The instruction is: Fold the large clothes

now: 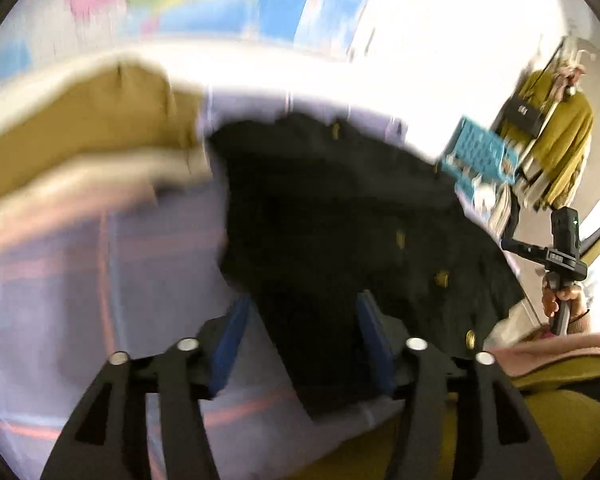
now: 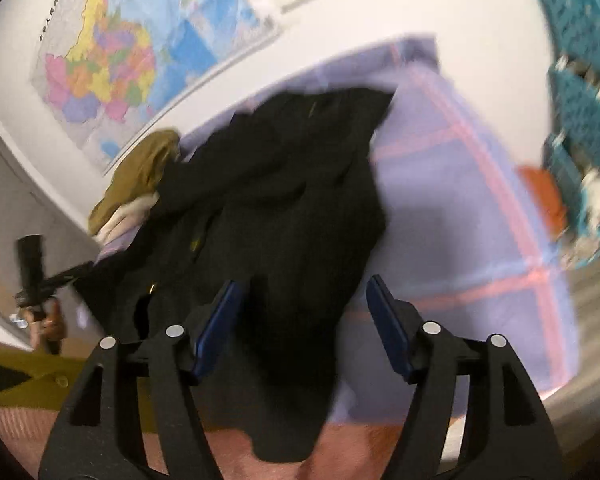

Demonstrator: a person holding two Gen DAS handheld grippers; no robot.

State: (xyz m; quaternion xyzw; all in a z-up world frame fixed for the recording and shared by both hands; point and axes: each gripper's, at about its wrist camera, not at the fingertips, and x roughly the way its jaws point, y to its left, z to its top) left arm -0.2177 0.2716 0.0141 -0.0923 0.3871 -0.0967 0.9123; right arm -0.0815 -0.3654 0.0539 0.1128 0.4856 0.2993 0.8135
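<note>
A large black garment with gold buttons (image 1: 340, 208) lies crumpled on a lilac checked sheet (image 1: 100, 280). My left gripper (image 1: 304, 320) is open, its blue pads (image 1: 230, 340) wide apart over the garment's near edge. In the right wrist view the same black garment (image 2: 280, 208) spreads across the sheet (image 2: 460, 208) and hangs over the near edge. My right gripper (image 2: 304, 308) is open, with the garment lying between and below its blue pads (image 2: 388, 328). The right gripper also shows in the left wrist view (image 1: 564, 248), held in a hand. Both views are blurred.
Folded olive and cream clothes (image 1: 80, 148) are stacked at the sheet's far left, also in the right wrist view (image 2: 140, 176). A teal crate (image 1: 480, 152) and hanging olive clothes (image 1: 556, 136) stand at right. A map (image 2: 132, 52) hangs on the wall.
</note>
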